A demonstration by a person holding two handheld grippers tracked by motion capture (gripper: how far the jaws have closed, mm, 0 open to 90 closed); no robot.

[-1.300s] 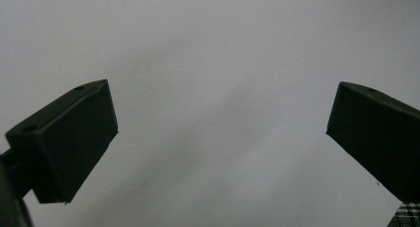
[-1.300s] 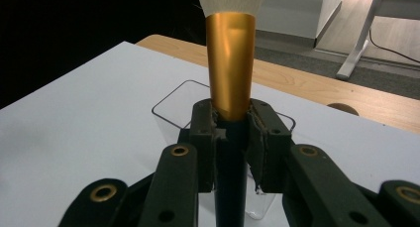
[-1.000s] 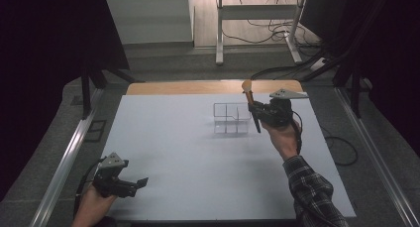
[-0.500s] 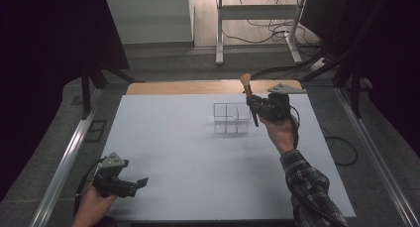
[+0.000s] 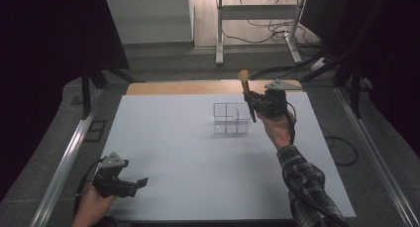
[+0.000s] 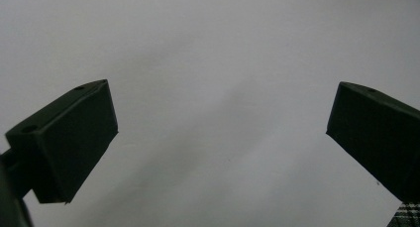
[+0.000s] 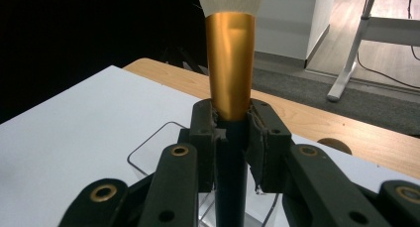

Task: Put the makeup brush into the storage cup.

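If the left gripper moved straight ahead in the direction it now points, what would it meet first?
Probably nothing but the bare white table top. The left gripper is open near the table's front-left corner, pointing right along the surface. The clear organizer sits farther back, apparently off that line, though depth is uncertain.

Overhead forward-down; two close claw-mounted cameras

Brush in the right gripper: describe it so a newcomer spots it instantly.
On the white table, find the clear organizer near the far edge. Just right of it, the right gripper clamps a makeup brush upright: gold ferrule, pale bristles, dark handle.
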